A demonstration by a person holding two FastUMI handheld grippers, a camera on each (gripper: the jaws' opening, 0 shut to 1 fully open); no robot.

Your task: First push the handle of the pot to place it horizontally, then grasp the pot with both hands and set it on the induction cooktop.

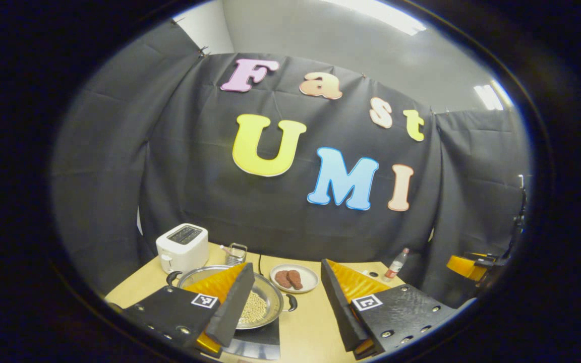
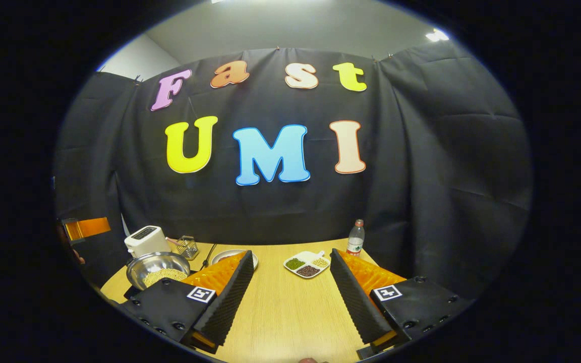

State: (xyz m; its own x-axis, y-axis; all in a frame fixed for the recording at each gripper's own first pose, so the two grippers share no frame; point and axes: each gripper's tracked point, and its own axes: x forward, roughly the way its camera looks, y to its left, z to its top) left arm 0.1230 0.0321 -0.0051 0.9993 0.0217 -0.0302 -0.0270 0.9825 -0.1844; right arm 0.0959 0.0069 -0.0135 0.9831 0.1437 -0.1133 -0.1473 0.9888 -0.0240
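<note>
A wooden table (image 2: 280, 307) in a dark booth, both grippers wide open and holding nothing.

The pot (image 1: 265, 302) of beans sits just ahead of the left gripper (image 1: 285, 307), on a dark cooktop (image 1: 255, 343). From the right gripper (image 2: 290, 297), it's off to the left, farther away.

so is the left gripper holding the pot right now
No, the left gripper is open with its jaws spread apart, and the pot sits free on the dark cooktop.
</note>
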